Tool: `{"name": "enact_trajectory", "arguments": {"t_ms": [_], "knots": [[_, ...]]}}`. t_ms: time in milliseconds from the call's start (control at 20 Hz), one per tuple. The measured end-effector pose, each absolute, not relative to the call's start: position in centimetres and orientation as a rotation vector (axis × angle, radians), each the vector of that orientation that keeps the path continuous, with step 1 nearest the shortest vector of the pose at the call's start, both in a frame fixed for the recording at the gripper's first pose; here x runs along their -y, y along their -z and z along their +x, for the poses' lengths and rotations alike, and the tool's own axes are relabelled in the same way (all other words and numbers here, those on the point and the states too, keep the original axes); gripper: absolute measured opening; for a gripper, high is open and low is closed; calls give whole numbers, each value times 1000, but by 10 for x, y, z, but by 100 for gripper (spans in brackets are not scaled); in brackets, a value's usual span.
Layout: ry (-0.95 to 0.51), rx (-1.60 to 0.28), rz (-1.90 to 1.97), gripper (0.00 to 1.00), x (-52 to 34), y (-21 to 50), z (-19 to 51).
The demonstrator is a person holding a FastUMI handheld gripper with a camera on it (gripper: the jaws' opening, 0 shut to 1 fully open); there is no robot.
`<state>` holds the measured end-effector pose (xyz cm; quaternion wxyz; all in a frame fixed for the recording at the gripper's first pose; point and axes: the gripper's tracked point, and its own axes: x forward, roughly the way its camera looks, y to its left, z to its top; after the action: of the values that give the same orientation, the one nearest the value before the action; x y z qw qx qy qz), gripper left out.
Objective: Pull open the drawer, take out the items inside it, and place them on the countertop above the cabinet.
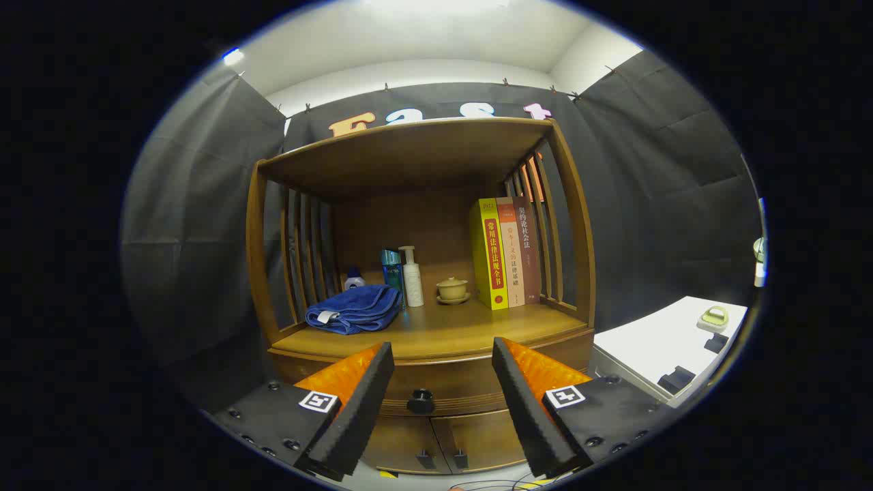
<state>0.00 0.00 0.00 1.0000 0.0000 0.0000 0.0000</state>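
Light falls from overhead, far above the hand-held gripper, where the white ceiling is blown out to glare while the booth below stays dim. The cabinet just ahead of the spread fingers is evenly lit and sharp, though its top shelf shades the back panel. Fisheye distortion bows the cabinet's posts outward, and the cloth to either side darkens and softens.
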Motion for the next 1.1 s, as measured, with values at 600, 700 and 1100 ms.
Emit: {"name": "enact_trajectory", "arguments": {"t_ms": [600, 700, 1100], "knots": [[-19, -27, 1, 95, -5, 12, -1], [-15, -28, -1, 95, -3, 15, -1], [-20, -26, -43, 95, -5, 24, 5]]}}
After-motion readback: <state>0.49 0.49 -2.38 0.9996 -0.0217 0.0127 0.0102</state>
